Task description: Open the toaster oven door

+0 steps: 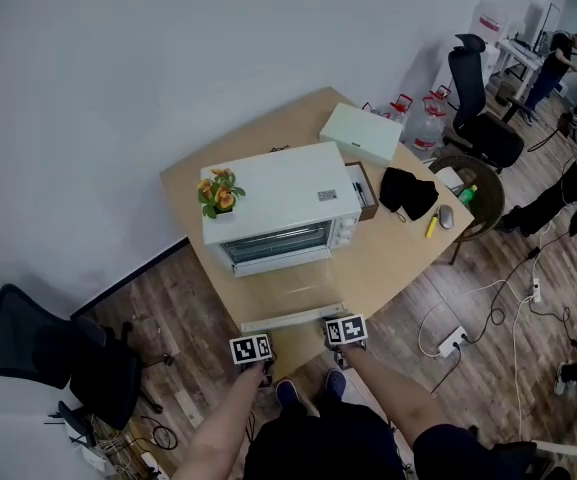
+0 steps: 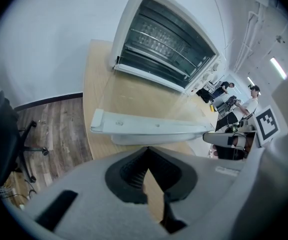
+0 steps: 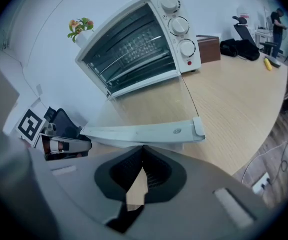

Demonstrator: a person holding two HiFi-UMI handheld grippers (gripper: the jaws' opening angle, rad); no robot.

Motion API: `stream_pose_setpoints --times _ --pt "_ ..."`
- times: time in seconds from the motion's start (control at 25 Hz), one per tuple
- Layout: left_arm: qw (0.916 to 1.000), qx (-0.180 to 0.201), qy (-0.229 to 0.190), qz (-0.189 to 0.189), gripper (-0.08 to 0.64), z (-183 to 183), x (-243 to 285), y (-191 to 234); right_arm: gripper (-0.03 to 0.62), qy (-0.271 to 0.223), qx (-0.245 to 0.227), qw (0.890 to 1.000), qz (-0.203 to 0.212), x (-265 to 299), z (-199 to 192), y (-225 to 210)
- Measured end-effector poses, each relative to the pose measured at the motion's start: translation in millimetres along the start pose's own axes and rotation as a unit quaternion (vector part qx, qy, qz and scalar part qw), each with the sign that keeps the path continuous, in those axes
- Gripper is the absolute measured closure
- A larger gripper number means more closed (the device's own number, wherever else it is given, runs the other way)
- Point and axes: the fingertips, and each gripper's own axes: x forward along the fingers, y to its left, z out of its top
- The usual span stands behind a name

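Note:
The white toaster oven (image 1: 278, 203) stands on the wooden table (image 1: 408, 258). Its glass door (image 1: 286, 286) lies folded down flat, and the rack inside shows in both gripper views. The door's white handle (image 1: 293, 318) hangs at the table's front edge. My left gripper (image 1: 253, 343) is just in front of the handle's left end, my right gripper (image 1: 345, 326) at its right end. In the left gripper view the handle (image 2: 148, 126) lies just beyond the shut tips of the gripper (image 2: 146, 150). The right gripper (image 3: 143, 148) is likewise shut, just short of the handle (image 3: 144, 131).
A flower pot (image 1: 218, 193) sits on the oven. Right of it lie a brown box (image 1: 363, 188), a white box (image 1: 361, 133), a black cloth (image 1: 408, 193), a yellow marker (image 1: 432, 226). Office chairs (image 1: 28, 343) (image 1: 478, 108) stand left and back right; a power strip (image 1: 451, 340) and cables lie on the floor.

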Motion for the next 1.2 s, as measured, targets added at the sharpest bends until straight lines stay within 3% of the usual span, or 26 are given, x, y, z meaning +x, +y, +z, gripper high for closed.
stream_pose_setpoints --times 0.32,0.48,0.68,0.88,1.0,1.2 --pt "0.9998 0.012 -0.018 -0.002 0.561 26 -28 -9 0.580 -0.002 0.002 1.000 0.015 -23 20 14" --pt "0.9972 0.022 -0.071 -0.009 0.561 58 -56 -19 0.580 -0.046 0.007 0.998 0.031 -47 49 26" --pt "0.9888 0.054 -0.139 -0.013 0.561 107 -91 -39 0.580 -0.105 -0.023 0.994 0.032 -78 95 40" --pt "0.9755 0.118 -0.186 -0.012 0.561 137 -123 -58 0.580 -0.148 -0.027 0.988 0.042 -101 125 53" --pt "0.9643 0.153 -0.216 -0.010 0.561 151 -138 -66 0.580 -0.183 -0.056 0.981 0.044 -118 142 64" --pt "0.9450 0.148 -0.289 -0.042 0.561 172 -170 -83 0.580 -0.224 -0.109 0.968 0.041 -140 161 83"
